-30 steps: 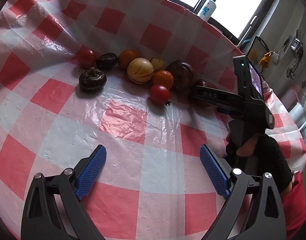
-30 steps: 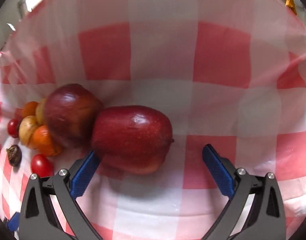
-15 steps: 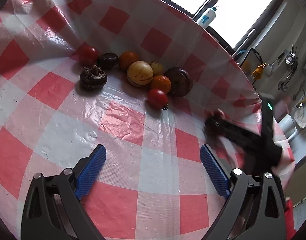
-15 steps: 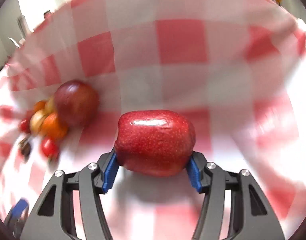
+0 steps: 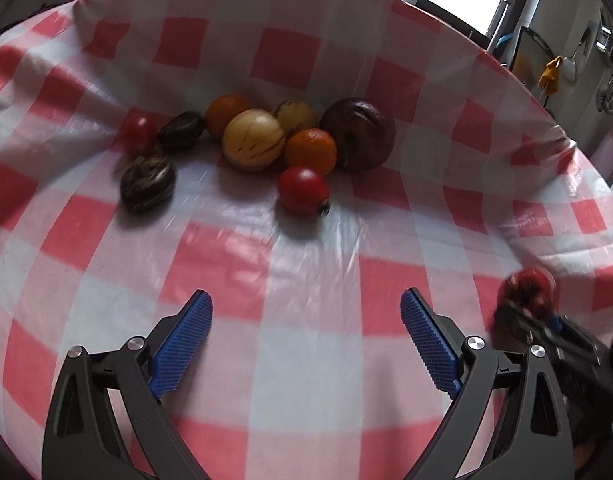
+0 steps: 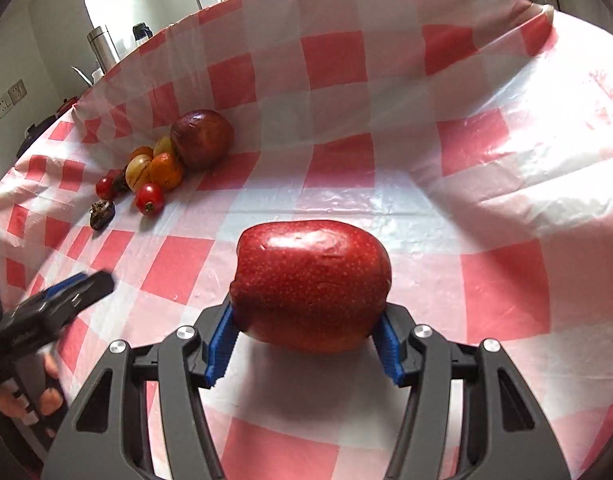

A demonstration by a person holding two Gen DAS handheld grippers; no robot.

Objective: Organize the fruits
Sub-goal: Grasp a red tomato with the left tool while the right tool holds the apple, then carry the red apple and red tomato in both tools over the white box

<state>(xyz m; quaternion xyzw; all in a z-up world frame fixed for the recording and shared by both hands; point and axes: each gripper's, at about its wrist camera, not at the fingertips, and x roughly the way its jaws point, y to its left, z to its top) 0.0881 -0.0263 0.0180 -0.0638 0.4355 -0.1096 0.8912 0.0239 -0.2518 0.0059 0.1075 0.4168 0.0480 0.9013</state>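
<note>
Red-checked plastic tablecloth (image 6: 346,60), window behind. Right gripper (image 6: 306,344) clamps a red apple (image 6: 311,284) above the cloth (underside hidden). Left gripper (image 5: 306,344) wide, nothing between its pads. Fruit pile (image 5: 262,140) far off; dark pieces blurred, unidentifiable.

Red apple (image 6: 312,284): speckled, glossy, lying on its side, clamped between blue pads above the checked cloth. Remaining fruits (image 5: 258,144) cluster well apart: dark apple (image 5: 358,134), two oranges, two striped yellow fruits, two tomatoes, two dark, possibly shrivelled items.
</note>
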